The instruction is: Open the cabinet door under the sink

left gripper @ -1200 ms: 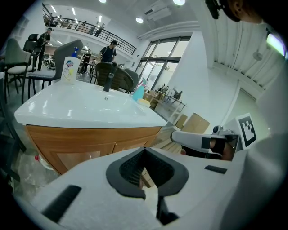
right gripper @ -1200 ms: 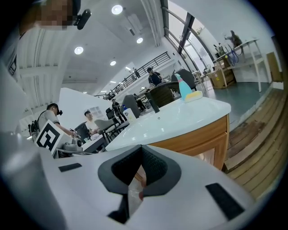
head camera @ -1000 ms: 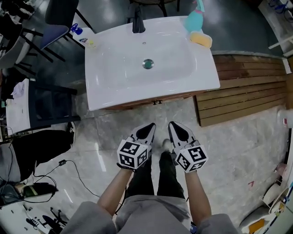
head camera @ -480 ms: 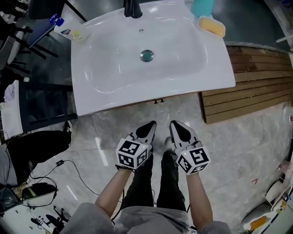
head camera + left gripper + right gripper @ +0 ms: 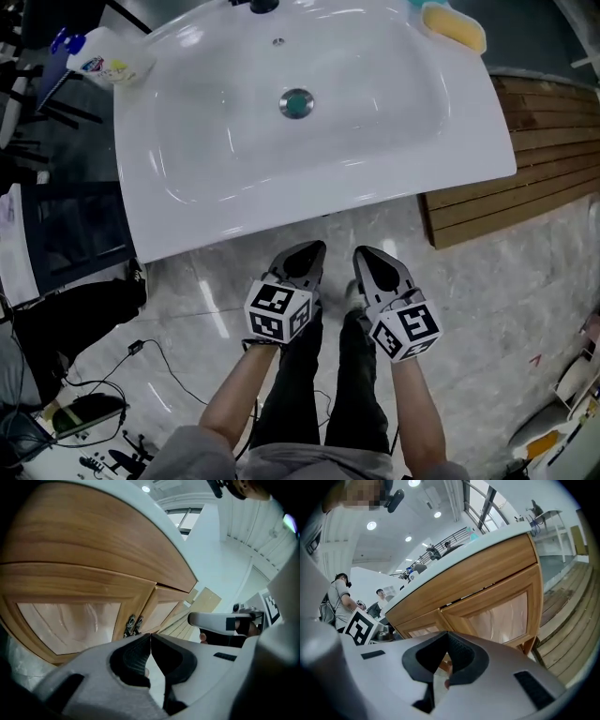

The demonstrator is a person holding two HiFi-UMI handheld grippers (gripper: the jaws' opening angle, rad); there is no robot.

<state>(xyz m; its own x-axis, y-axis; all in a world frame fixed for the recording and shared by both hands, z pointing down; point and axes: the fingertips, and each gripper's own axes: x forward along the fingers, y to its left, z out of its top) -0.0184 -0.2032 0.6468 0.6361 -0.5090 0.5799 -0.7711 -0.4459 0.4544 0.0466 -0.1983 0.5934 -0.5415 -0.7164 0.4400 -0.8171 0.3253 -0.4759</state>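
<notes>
The cabinet [image 5: 89, 536] under the sink [image 5: 187, 169] is warm, grained wood with a curved front. It fills the upper left of the left tongs view and the centre of the right tongs view; from the head view it lies hidden beneath the white basin. Its two doors are wooden frames round pale, cloudy panels: the left door [image 5: 70, 620] and the right door [image 5: 165, 612] sit closed and meet at a pair of small dark metal handles [image 5: 132, 625]. The left tongs [image 5: 150, 637] and the right tongs [image 5: 446, 634] are both pressed together at the tips with nothing between them, held side by side low in front of the doors and clear of the handles. A bottle [image 5: 103, 58] at upper left carries a coloured label too small to read.
</notes>
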